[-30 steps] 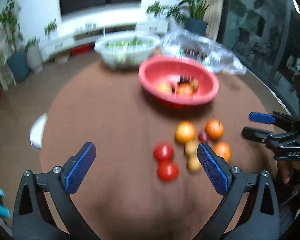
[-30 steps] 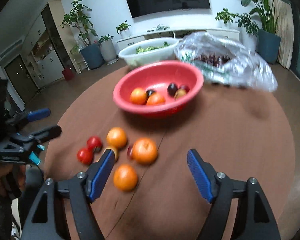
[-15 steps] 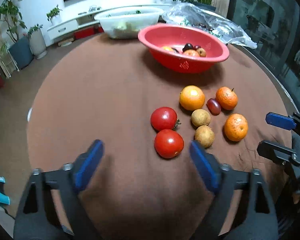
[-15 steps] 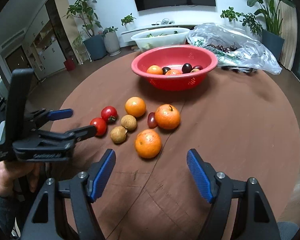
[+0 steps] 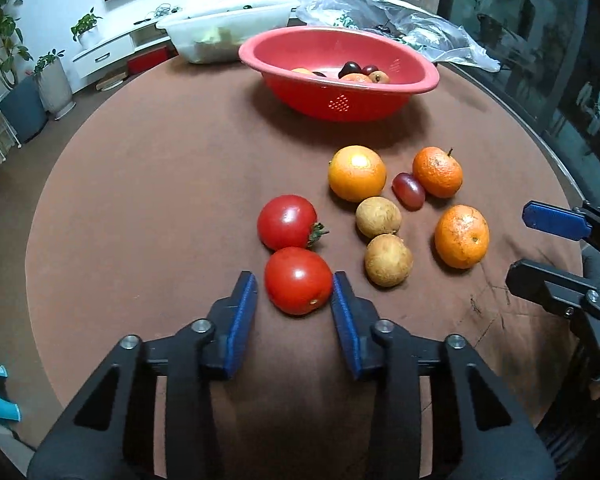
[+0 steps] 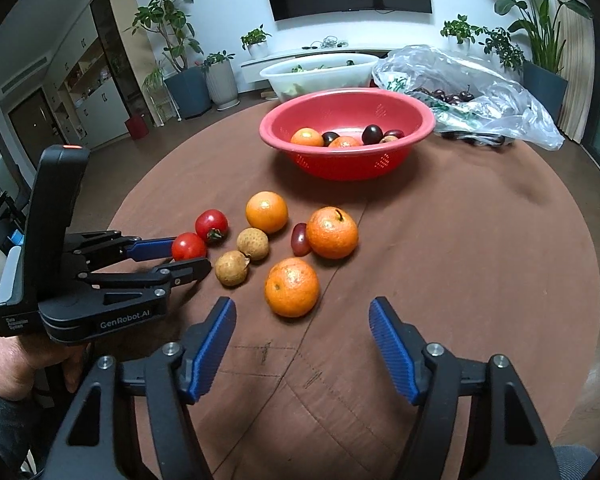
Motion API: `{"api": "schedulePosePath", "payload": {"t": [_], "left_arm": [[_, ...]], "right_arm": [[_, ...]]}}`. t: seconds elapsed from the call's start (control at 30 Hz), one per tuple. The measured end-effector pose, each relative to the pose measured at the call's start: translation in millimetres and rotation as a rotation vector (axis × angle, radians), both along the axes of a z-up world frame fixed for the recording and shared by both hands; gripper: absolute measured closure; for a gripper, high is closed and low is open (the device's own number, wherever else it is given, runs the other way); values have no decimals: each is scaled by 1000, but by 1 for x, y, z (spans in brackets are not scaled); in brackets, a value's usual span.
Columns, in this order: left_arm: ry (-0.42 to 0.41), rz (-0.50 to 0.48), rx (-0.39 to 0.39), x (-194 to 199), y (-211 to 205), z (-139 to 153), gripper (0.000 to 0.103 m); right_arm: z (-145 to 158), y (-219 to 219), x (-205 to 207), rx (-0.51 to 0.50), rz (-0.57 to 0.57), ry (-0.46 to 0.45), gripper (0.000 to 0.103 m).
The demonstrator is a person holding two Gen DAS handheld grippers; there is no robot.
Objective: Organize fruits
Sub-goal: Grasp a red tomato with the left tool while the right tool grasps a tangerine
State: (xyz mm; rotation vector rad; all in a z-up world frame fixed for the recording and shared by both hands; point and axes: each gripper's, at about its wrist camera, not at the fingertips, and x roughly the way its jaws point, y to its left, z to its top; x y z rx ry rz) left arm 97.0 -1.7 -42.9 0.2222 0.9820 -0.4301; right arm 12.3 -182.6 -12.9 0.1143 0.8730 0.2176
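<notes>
Right wrist view: left gripper [image 6: 186, 256] body reads "GenRobot.AI".

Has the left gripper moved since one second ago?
Yes. The left gripper has come down and forward toward the fruits: it now flanks the near tomato, jaws closing; the red bowl sits higher in its view.

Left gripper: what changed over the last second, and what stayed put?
The left gripper came down over the near tomato; its jaws are closing around it, a gap remaining on the left side. The right gripper stays open, empty. Loose fruit and the red bowl haven't shifted.
</notes>
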Motion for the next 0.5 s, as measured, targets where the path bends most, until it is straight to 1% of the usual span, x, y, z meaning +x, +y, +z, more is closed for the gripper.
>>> {"api": "schedulePosePath", "payload": {"t": [0.1,0.37,0.5], "left_arm": [[0,-3,-9,-1,0,0,72],[-10,7,-53,-9,10,10,72],[-14,9,-72,-17,15,17,72]], "right_arm": [[-1,0,0,-1,1,1,31],[-4,9,6,-20,25,9,34],[-8,15,14,-31,38,25,37]]}}
